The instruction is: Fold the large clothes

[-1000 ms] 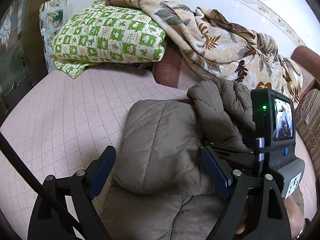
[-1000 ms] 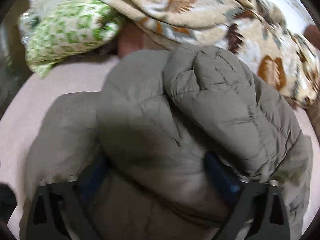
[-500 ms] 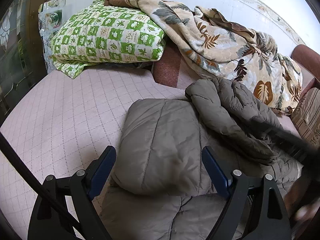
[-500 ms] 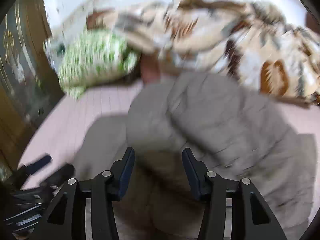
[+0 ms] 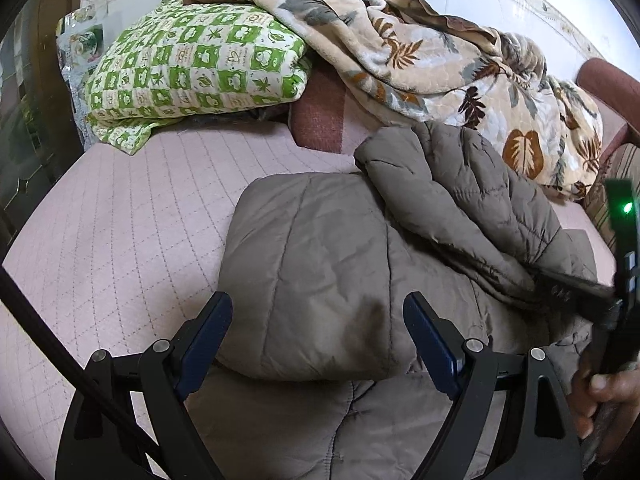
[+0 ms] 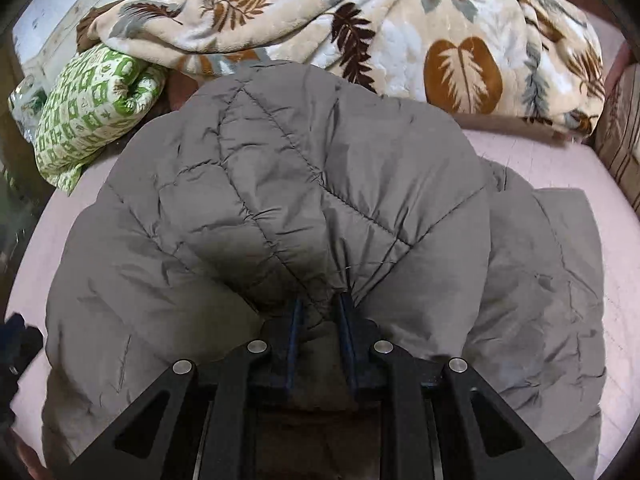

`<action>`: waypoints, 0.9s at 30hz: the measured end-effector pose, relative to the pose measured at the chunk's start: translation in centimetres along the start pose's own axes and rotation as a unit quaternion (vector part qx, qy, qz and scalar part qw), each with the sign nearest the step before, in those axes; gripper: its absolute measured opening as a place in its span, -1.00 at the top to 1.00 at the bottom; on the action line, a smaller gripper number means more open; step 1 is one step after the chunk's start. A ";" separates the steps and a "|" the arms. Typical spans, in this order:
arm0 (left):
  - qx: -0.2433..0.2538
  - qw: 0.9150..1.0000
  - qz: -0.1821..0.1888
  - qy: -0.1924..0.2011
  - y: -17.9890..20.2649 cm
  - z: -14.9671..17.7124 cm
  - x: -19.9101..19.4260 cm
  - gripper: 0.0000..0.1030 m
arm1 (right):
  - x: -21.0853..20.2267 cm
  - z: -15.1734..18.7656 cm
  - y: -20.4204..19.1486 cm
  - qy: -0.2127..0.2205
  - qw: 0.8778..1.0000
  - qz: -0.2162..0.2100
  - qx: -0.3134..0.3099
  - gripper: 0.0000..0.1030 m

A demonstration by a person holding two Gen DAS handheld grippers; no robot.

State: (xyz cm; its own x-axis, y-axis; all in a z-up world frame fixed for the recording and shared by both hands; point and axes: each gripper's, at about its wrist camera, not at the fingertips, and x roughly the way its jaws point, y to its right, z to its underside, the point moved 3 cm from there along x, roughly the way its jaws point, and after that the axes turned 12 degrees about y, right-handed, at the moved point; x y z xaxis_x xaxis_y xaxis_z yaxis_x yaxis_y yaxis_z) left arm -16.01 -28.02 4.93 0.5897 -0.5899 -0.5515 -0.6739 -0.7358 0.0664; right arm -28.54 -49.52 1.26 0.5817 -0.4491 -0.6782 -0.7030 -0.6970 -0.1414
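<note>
Left wrist view shows a grey-brown quilted jacket (image 5: 320, 264), puffy and partly folded, lying on the pink bed (image 5: 120, 216) in front of a green checked quilt (image 5: 192, 68) and a leaf-pattern blanket (image 5: 440, 60). Left tongs (image 5: 318, 332) are spread wide, one finger on each side of a folded edge, not pressing it. Right tongs (image 6: 320, 312) are closing and pinch a bunched fold of the jacket.

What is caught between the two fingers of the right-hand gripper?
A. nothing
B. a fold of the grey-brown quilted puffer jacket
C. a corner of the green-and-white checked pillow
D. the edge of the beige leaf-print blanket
B: in the right wrist view the right gripper is closing on a bunched fold of the grey-brown quilted puffer jacket.
</note>
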 end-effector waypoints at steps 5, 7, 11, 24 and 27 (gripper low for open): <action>0.001 1.000 0.003 0.005 0.3 -0.3 -0.8 -0.68 | -3.8 -0.9 -0.6 0.032 0.999 -0.029 -0.004 0.60; 0.005 1.000 0.004 0.004 0.6 -0.2 -1.2 -0.68 | -6.1 -0.2 -1.0 0.038 0.998 -0.049 0.003 0.60; 0.018 1.000 0.010 0.010 1.4 0.3 -3.4 -0.68 | -10.6 2.5 -1.8 0.035 0.996 -0.082 -0.009 0.60; 0.036 0.999 0.014 -0.030 2.5 13.2 -15.8 -0.68 | -22.3 16.9 1.8 0.003 0.996 -0.090 0.018 0.12; 0.029 0.999 0.013 -0.044 2.1 16.5 -17.3 -0.68 | -23.3 18.9 1.8 0.011 0.997 -0.079 0.009 0.13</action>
State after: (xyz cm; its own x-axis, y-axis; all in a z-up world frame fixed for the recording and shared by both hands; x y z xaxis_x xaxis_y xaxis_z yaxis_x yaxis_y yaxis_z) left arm -34.97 -13.92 0.91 0.5325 -0.5751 -0.6210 -0.7145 -0.6988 0.0345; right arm -51.10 -29.78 3.18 0.6944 -0.3474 -0.6302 -0.6093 -0.7497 -0.2581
